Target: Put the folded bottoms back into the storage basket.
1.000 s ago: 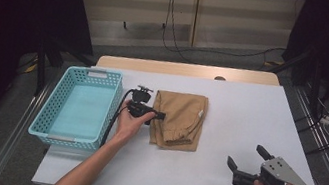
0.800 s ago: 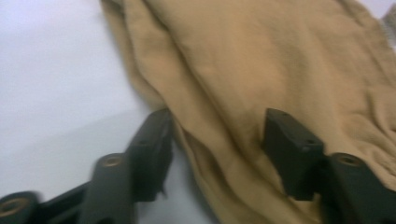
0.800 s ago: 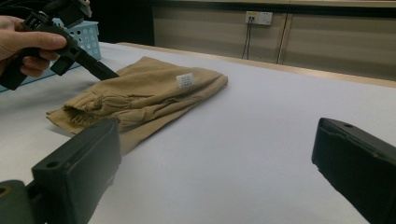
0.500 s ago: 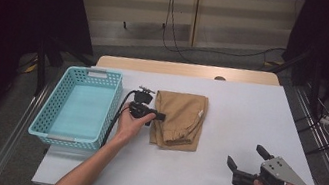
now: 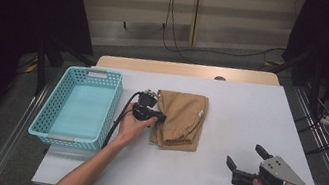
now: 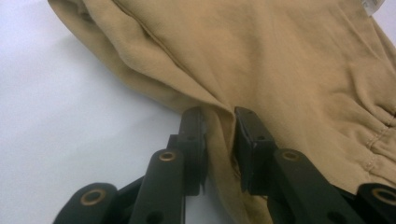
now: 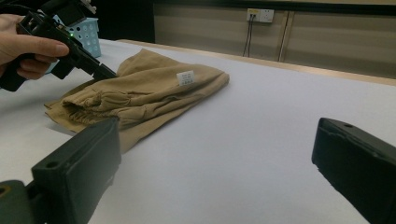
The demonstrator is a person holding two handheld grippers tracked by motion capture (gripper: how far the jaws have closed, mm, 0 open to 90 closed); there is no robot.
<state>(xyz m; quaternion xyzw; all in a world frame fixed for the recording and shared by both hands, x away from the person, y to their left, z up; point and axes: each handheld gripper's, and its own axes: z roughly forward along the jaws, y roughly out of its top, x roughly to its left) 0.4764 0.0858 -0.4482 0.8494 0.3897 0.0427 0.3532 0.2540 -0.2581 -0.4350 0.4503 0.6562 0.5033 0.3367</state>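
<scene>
The left gripper (image 5: 157, 116) has just been closing its 2 jaws on the left edge of the folded tan garment (image 5: 180, 119); in the left gripper view a raised fold of the garment's cloth (image 6: 219, 122) sits pinched between the 2 black pads, with the rest of the cloth spreading beyond and to the right of the jaws on the white table (image 5: 230, 108). The right gripper (image 5: 244, 162) rests near the table's front right corner, its 2 jaws wide apart with nothing between them, the garment well ahead of them. A blue basket (image 5: 80, 107) stands behind the left gripper's hand (image 5: 135, 126).
</scene>
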